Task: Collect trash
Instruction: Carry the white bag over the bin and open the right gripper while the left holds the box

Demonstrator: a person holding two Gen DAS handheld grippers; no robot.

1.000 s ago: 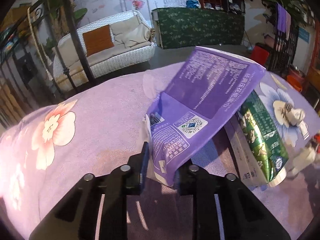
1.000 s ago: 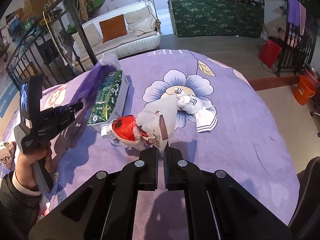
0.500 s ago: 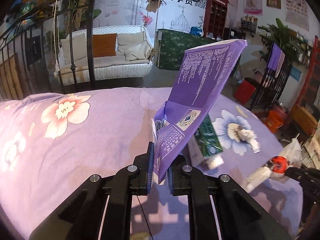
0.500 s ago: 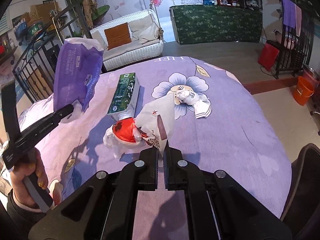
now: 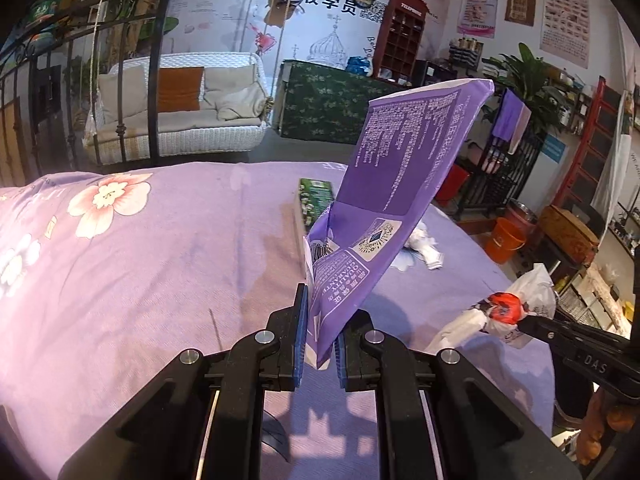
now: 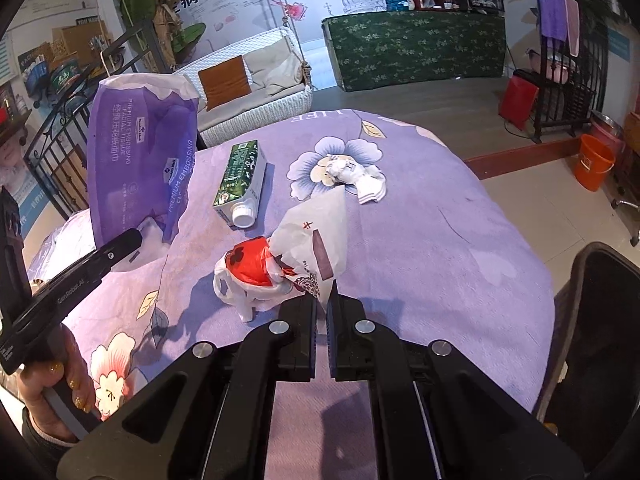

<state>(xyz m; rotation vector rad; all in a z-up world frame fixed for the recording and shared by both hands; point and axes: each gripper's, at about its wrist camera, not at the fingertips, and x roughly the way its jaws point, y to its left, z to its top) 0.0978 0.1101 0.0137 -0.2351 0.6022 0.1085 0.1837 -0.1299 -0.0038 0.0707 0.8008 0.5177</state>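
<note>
My left gripper point(image 5: 319, 334) is shut on the bottom corner of an empty purple tissue pack point(image 5: 394, 188), which stands up above the purple flowered tablecloth point(image 5: 168, 248). From the right wrist view the same tissue pack point(image 6: 140, 168) hangs at the left, off the cloth. My right gripper point(image 6: 321, 320) is shut on a white paper bag point(image 6: 316, 232) bunched with a red and white plastic bag point(image 6: 252, 268), lifted just over the table. A green carton point(image 6: 240, 180) lies on its side on the cloth, and a crumpled white tissue point(image 6: 356, 176) rests on a flower print.
An orange bucket point(image 6: 594, 162) stands on the floor at the right. A white wicker sofa point(image 6: 256, 92), black iron railings point(image 5: 80, 92) and a green covered counter point(image 6: 416, 48) stand behind the table. A dark chair back point(image 6: 600, 320) is near the right table edge.
Both grippers pulled back and up from the table. The purple pack rose off the carton and now stands free of it. The paper and plastic bags were drawn back with my right gripper.
</note>
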